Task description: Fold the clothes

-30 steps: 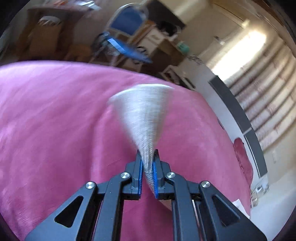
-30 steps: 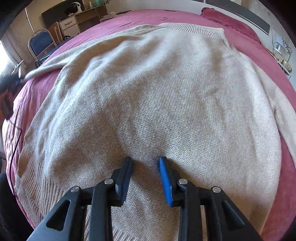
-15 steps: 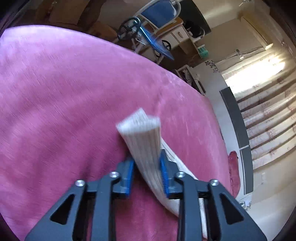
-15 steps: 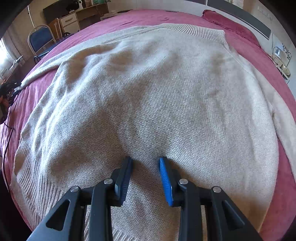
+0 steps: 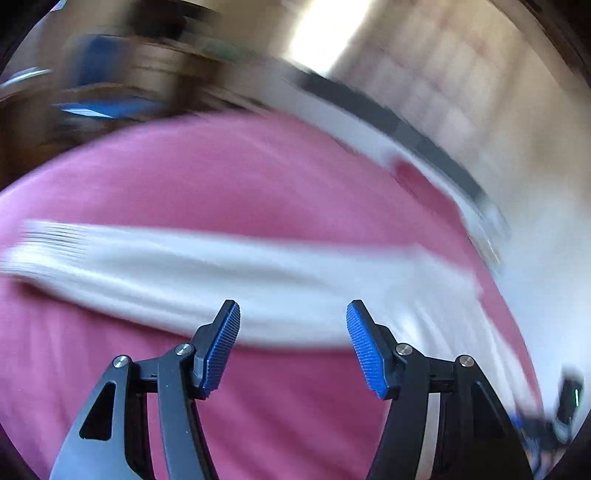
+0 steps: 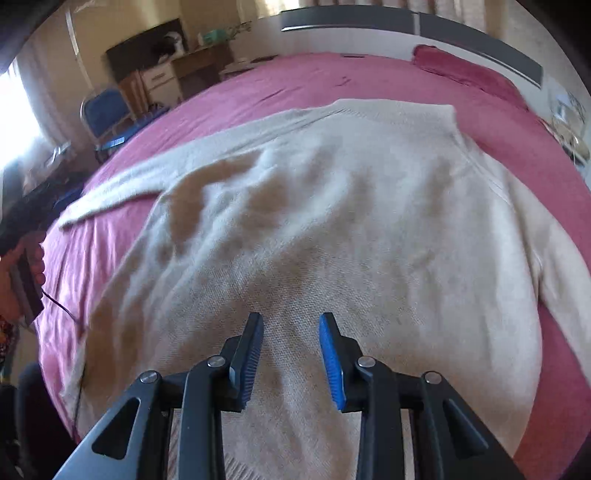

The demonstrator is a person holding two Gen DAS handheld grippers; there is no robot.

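- Pink bedspread (image 6: 295,79) across the whole bed, filling most of both views; darker pink pillow (image 6: 469,70) at the far right by the headboard (image 6: 406,22).
- Beige knit sweater (image 6: 332,206) spread flat on the bedspread, neck end toward the far side, ribbed hem toward the camera; some wrinkles in the left half of the body.
- One sleeve (image 6: 155,177) stretched out to the left across the bedspread; same sleeve (image 5: 221,277) as a blurred pale band lying flat right across the left wrist view, ribbed cuff at the left end.
- Other sleeve (image 6: 554,266) draped down the right edge.
- Blue chair (image 6: 107,114) and wooden desk (image 6: 192,70) beyond the bed, far left.
- Right gripper (image 6: 291,350) low over the sweater near the hem, jaws partly apart, nothing pinched between the pads; contact with the knit not clear.
- Left gripper (image 5: 293,343) above the bedspread just short of the sleeve, jaws opening, wide gap, nothing between the pads; sleeve released, not touched.
- Hand (image 6: 22,273) at the far left edge gripping a dark handle, thin cable trailing from it over the bedspread.
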